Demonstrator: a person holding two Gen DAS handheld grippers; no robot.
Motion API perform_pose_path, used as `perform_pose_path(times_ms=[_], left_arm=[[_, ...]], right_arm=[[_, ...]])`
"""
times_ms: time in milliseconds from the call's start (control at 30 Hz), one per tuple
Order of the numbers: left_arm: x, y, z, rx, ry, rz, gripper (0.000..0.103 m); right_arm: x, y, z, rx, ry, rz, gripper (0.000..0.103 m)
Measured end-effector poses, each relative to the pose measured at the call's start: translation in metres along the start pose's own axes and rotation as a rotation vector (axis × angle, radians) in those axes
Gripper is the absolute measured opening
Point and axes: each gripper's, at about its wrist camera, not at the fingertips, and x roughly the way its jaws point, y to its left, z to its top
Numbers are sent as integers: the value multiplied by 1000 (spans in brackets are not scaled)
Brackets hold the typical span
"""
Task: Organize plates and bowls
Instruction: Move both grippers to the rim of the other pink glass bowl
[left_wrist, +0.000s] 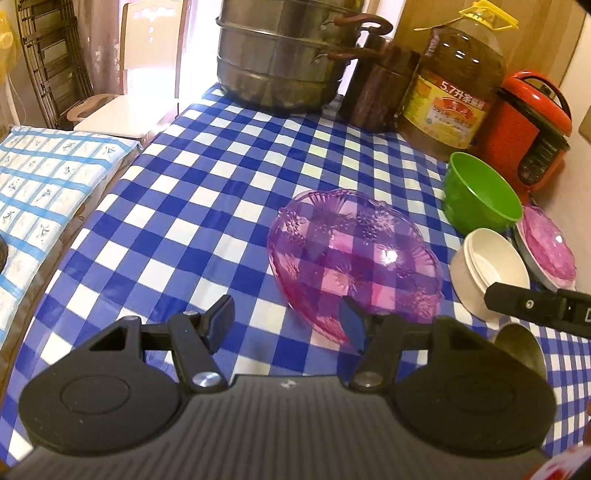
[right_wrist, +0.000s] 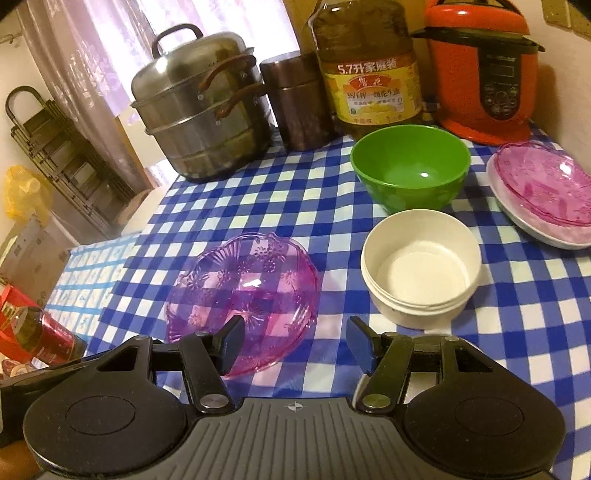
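Observation:
A clear purple plastic bowl (left_wrist: 351, 258) (right_wrist: 243, 291) lies on the blue checked tablecloth. My left gripper (left_wrist: 288, 325) is open; its right finger overlaps the bowl's near rim. My right gripper (right_wrist: 295, 341) is open and empty, between the purple bowl and stacked white bowls (right_wrist: 421, 266) (left_wrist: 491, 269). A green bowl (right_wrist: 410, 170) (left_wrist: 480, 192) stands behind them. A second purple bowl (right_wrist: 543, 184) (left_wrist: 550, 247) rests on a white plate (right_wrist: 535, 225) at the right. The right gripper's finger shows in the left wrist view (left_wrist: 517, 304).
At the back stand a steel steamer pot (right_wrist: 203, 110) (left_wrist: 280, 55), a copper canister (right_wrist: 299, 99), an oil jug (right_wrist: 365, 62) (left_wrist: 454, 85) and an orange rice cooker (right_wrist: 484, 70). The table's left edge (left_wrist: 110, 192) borders a light checked cloth. A steel cup (left_wrist: 521, 347) sits near right.

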Motion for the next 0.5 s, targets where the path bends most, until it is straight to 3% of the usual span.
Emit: perform_pose_path(times_ms=[500], left_arm=[[47,9,15,-22,23,-15,50]], right_arm=[[53,-2,7,6,73,-12,61]])
